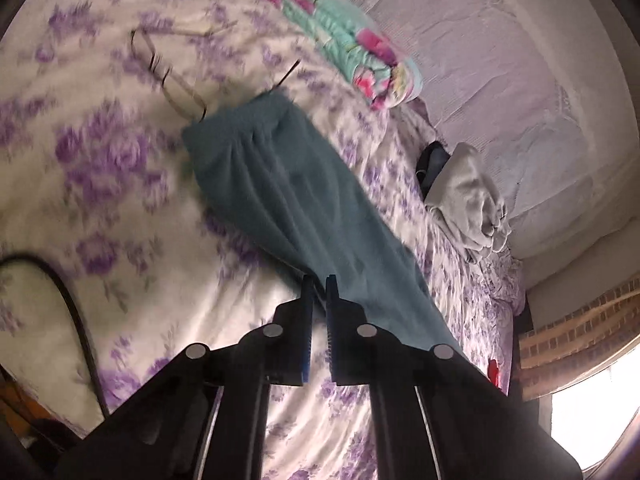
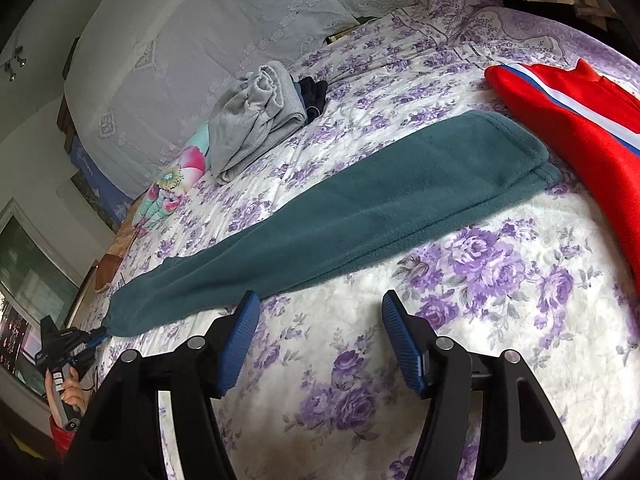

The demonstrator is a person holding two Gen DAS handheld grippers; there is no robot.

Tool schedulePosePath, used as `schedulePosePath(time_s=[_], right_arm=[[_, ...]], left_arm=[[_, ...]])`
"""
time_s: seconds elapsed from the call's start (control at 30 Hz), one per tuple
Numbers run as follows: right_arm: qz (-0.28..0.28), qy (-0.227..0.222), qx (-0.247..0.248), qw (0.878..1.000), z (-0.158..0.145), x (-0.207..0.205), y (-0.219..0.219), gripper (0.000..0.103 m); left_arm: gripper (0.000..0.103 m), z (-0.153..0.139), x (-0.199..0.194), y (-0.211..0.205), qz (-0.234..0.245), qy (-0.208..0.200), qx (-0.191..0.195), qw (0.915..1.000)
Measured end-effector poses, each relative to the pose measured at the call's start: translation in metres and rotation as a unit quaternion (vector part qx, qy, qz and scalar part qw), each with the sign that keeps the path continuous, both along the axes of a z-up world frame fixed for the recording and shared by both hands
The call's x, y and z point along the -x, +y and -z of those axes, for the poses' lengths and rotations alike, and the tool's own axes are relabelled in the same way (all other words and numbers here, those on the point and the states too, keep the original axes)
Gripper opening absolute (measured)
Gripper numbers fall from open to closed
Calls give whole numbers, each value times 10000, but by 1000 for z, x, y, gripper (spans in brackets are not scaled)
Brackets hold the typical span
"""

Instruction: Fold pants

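Teal fleece pants [image 1: 280, 184] lie folded lengthwise in a long strip on the purple-flowered bedspread [image 2: 500, 300]. In the right wrist view the pants [image 2: 380, 208] run from the wide waist end at the right to the narrow leg end at the far left. My left gripper [image 1: 319, 280] is shut on that leg end, with teal cloth pinched between its blue pads. It shows again, small, as the left gripper [image 2: 100, 334] at the bed's left edge, held by a hand [image 2: 74, 392]. My right gripper [image 2: 320, 298] is open just in front of the pants' near edge, with only bedspread between its fingers.
A red garment [image 2: 580, 128] with a white and blue stripe lies right of the waist end. Folded grey clothes [image 2: 256, 120] and a dark item [image 2: 314, 92] sit behind. A flowered roll [image 1: 352, 44], wire hangers [image 1: 168, 76] and a black cable [image 1: 68, 300] are also on the bed.
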State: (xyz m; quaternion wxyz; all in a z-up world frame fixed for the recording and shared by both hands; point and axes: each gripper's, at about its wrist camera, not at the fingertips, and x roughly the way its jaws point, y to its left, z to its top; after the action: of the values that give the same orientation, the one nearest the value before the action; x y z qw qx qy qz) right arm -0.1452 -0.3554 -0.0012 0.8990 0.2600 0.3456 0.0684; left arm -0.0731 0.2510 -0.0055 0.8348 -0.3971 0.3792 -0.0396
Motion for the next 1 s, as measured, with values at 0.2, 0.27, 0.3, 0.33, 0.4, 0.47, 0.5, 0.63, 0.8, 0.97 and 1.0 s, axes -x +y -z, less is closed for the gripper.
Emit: schedulePosePath(time_s=[0.2,0.27,0.3,0.33,0.4,0.47,0.5,0.63,0.8,0.97,1.0], right_arm=[[7,-8,-31,10000,1,0,0,64],[0,13,-18,10000,2,-1,0,65],[-3,8,-10,10000,2,-2,-1,65],[-6,5,-1,10000,2,-2,0,66],[5,17,8,10000,2,-3,0,66],[9,20,24,10000,2,-3,1,67],[6,13,35,10000,2,-4,1,67],[10,-17,7,10000,3,-2,1,68],[-14,-32,-31,10000,4,-2,-1,69],[-23,-64,-90,9999,4,-1,-2,70],[-24,-71,-100,9999,4,-1,-3,70]], left_arm=[[0,0,-13,4,-20,-37,47,10000],[0,6,-16,4,87,90,114,9999],[0,11,-12,5,70,189,202,9996],[1,14,-7,5,60,259,229,9994],[2,18,3,5,48,296,220,9993],[9,19,7,1,61,313,190,9993],[11,21,6,-3,121,322,201,9992],[25,31,-5,-19,180,431,231,9986],[13,27,-3,-13,-97,255,223,9994],[1,12,-5,-5,-152,12,113,9998],[1,11,-6,-3,-144,-28,138,9998]])
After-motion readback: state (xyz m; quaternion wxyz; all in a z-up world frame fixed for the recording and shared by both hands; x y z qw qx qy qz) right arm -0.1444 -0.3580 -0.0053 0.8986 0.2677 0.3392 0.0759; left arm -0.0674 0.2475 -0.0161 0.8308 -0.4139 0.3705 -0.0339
